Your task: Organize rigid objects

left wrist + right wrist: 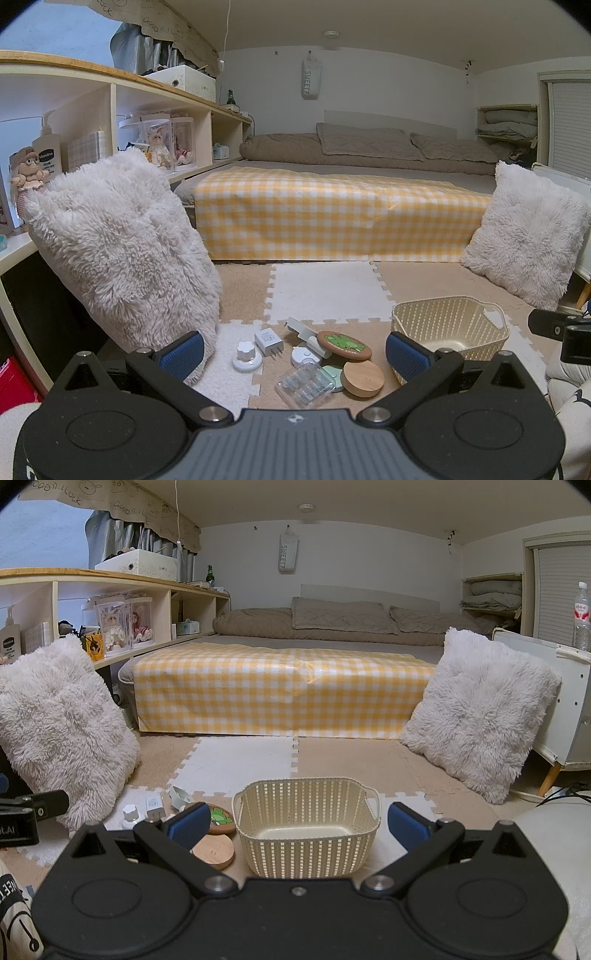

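Small rigid items lie in a cluster on the foam floor mat in the left wrist view: a white knob on a round base, a white charger plug, a clear plastic case, a plain wooden disc and a wooden coaster with a green print. A cream perforated basket stands empty to their right. My left gripper hovers open just in front of the cluster, holding nothing. My right gripper is open, its fingers straddling the basket from the near side. The wooden disc lies left of the basket.
Two fluffy white cushions lean at the left and right of the mat. A bed with a yellow checked cover spans the back. Shelving runs along the left wall; a white cabinet stands at right.
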`<state>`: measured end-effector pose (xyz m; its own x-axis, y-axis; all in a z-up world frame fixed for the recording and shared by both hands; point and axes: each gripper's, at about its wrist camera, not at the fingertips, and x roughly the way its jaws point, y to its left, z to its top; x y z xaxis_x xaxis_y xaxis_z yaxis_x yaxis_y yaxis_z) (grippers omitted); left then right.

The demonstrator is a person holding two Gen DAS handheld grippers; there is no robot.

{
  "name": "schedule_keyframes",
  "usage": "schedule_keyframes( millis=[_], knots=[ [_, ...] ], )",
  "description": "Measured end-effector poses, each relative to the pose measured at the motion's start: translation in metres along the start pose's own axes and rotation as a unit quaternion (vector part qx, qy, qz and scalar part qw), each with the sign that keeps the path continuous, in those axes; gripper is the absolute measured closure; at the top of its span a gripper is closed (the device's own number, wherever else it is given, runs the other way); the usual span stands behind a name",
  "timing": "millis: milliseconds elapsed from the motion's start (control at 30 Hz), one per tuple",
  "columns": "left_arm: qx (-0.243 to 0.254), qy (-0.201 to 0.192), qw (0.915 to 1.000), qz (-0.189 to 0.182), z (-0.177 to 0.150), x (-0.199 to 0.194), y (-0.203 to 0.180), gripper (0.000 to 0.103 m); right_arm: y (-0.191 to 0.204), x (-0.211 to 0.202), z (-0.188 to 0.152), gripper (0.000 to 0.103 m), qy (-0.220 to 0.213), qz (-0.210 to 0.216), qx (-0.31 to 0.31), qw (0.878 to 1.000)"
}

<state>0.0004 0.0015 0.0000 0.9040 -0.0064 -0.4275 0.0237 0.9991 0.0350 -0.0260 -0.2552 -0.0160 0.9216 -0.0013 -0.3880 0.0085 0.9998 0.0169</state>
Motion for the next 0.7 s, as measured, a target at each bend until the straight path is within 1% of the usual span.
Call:
schedule_keyframes(
  millis=[700],
  knots=[
    [-0.001, 0.000, 1.0000, 0.000, 0.0001, 0.0000, 0.0004, 0.000, -0.0012, -0.0002, 0.0012, 0.000, 0.001, 0.000, 0.001, 1.000]
  ],
)
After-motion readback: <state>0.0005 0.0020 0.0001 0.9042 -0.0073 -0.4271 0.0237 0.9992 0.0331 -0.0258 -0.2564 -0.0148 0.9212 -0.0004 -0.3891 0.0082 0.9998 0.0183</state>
